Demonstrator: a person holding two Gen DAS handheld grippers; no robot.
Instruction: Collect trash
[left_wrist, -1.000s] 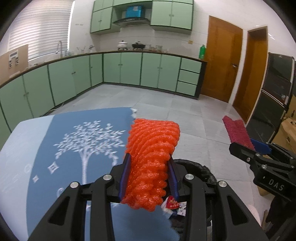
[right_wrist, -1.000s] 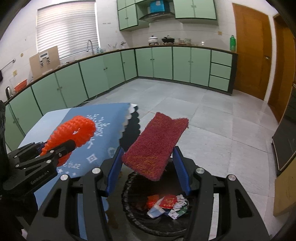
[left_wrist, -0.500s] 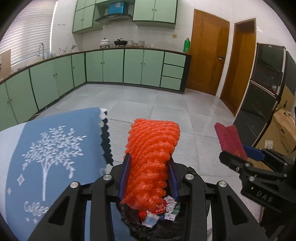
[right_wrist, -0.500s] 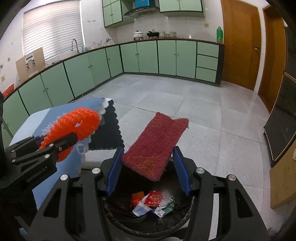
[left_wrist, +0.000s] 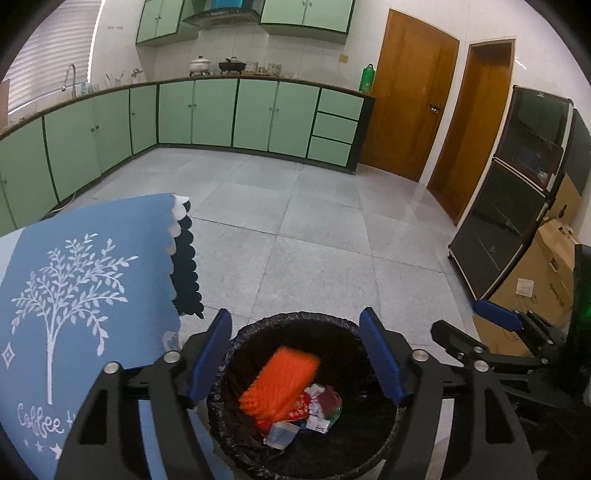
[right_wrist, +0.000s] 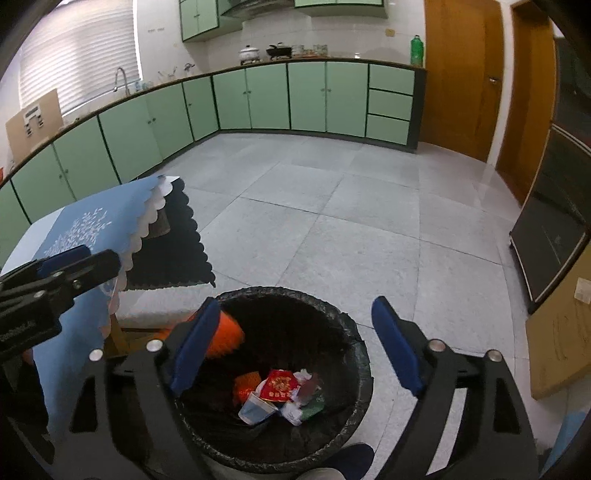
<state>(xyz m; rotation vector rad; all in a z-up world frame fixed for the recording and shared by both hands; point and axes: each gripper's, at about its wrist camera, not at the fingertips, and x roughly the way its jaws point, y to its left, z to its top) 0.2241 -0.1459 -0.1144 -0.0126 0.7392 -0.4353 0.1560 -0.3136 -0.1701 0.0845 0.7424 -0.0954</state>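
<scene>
Through the left wrist camera I saw my left gripper poised above the trash bin, its blue pads spread well apart and the jaws opening at that moment, with nothing pinched between them. Below that gap, inside the black liner, the orange mesh sponge lay tilted and a little blurred, clear of both pads, its lower end resting among the litter of red packets, white scraps and a small paper cup at the bottom. My right gripper was over the same bin, and its jaws were opening too, standing wide with no object held between the pads. In that view a piece of the orange sponge showed just behind the left-hand pad, against the inner wall of the bin, and the litter sat in a heap on the bottom. A dark reddish, blurred shape lay among those scraps; I could not tell for certain what it was. The tip of each gripper appeared at the edge of the other's camera: the right one low at the right of the left view, the left one at the left edge of the right view, just in front of the blue tablecloth. That cloth, printed with a white tree, hung over the table corner beside the bin, and a dark scalloped mat lay under its edge.
</scene>
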